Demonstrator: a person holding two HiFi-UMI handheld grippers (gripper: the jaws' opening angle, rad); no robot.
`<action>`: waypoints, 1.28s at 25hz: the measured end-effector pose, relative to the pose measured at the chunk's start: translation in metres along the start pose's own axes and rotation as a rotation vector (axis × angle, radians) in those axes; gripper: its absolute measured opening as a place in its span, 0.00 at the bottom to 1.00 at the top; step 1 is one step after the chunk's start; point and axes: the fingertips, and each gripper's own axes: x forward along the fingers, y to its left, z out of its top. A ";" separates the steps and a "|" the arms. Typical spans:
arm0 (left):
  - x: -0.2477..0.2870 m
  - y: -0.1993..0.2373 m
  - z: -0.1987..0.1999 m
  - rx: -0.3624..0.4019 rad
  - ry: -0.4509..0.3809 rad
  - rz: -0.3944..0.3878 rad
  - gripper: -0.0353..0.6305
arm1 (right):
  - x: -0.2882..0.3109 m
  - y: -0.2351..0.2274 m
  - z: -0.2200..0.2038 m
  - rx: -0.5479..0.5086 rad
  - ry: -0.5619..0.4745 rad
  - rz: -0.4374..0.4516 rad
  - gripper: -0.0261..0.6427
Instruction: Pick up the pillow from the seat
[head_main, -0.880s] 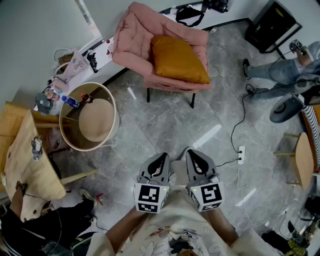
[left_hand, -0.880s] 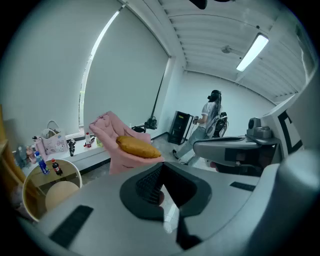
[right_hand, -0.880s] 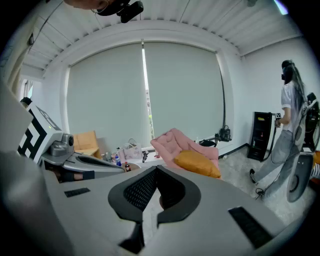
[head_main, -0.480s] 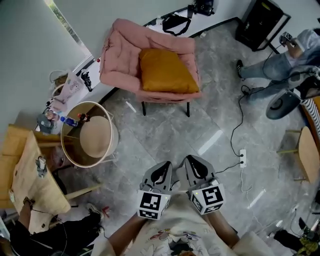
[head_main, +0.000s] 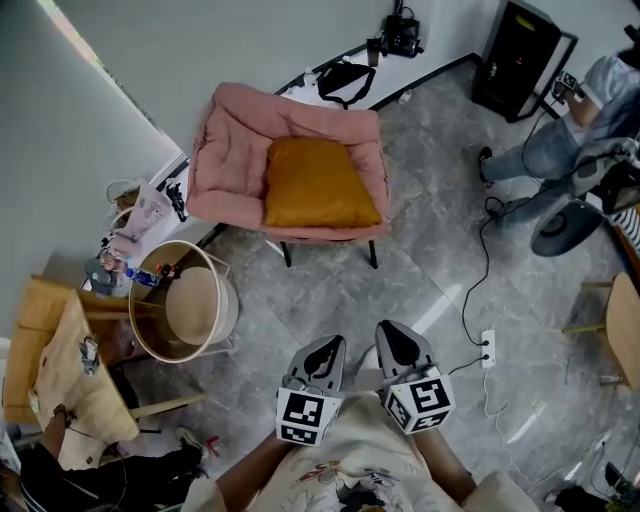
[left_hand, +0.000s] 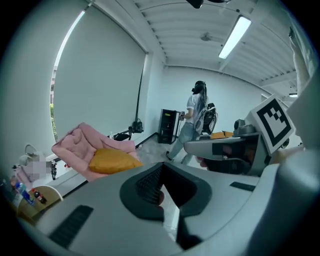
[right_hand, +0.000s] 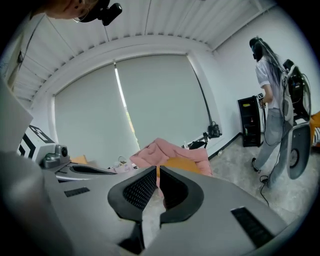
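An orange pillow (head_main: 320, 185) lies on the seat of a pink armchair (head_main: 230, 150) across the grey floor, well ahead of me. My left gripper (head_main: 325, 350) and right gripper (head_main: 395, 335) are held side by side close to my body, far short of the chair. Both are shut with nothing between the pads. The left gripper view shows the pillow (left_hand: 112, 160) on the armchair (left_hand: 80, 142) beyond my shut left gripper (left_hand: 162, 170). In the right gripper view, a strip of pillow (right_hand: 182, 164) peeks over my shut right gripper (right_hand: 158, 171).
A round wooden side table (head_main: 190, 305) stands left of the chair, beside a cluttered wooden chair (head_main: 60, 370). A power strip (head_main: 487, 347) and its cable lie on the floor at right. A person (head_main: 570, 150) stands at the far right near a black cabinet (head_main: 520, 60).
In the head view the armchair and pillow have slid lower and slightly left in the frame. Both grippers stay shut, side by side, in the same spot.
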 end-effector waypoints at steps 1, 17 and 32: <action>0.007 -0.002 0.001 -0.002 0.008 0.007 0.06 | 0.000 -0.009 0.002 0.003 0.000 0.002 0.07; 0.089 0.036 0.020 0.057 0.085 0.024 0.06 | 0.066 -0.084 0.012 0.074 0.078 -0.017 0.08; 0.170 0.156 0.069 0.131 0.085 -0.149 0.22 | 0.189 -0.074 0.092 0.089 0.043 -0.089 0.24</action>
